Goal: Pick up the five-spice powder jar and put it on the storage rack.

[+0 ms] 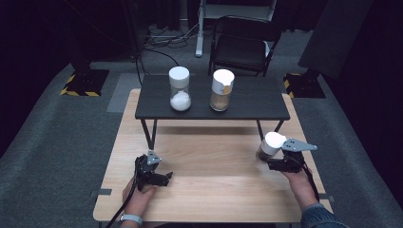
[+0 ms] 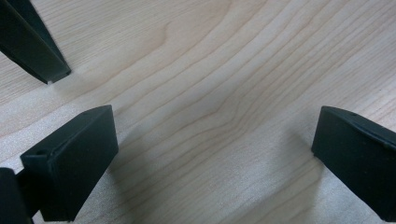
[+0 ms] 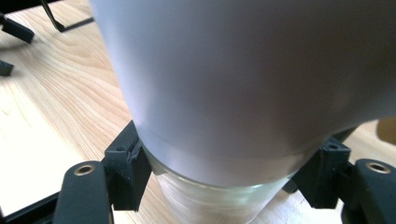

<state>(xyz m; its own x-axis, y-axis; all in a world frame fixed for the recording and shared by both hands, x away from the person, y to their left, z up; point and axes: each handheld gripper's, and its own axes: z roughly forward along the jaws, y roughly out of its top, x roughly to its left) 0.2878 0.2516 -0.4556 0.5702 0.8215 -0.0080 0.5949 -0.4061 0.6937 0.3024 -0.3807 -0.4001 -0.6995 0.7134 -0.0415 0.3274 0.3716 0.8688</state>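
The light wooden table (image 1: 209, 190) lay under both my hands, set on grey carpet (image 1: 57, 142). Across its far half stood a low black shelf (image 1: 247, 102) on thin legs, and behind that a dark chair (image 1: 242, 47). On the shelf stood two glass jars with white lids, well apart from each other: the left jar (image 1: 180, 89) held something white at the bottom, and the right jar (image 1: 222, 90) held something brown.

My right gripper (image 1: 271, 159) was at the right edge of the table, clamped on a third white-lidded jar (image 1: 269, 146) that was tilted over toward the left. In the right gripper view my pads pressed against the glass on both sides just under the white lid (image 3: 243, 84), with the table's wood showing below.

My left gripper (image 1: 164, 179) was low over the near left part of the table. Its jaws stood wide apart with nothing between them, just bare wood grain (image 2: 210, 107) in the left gripper view.
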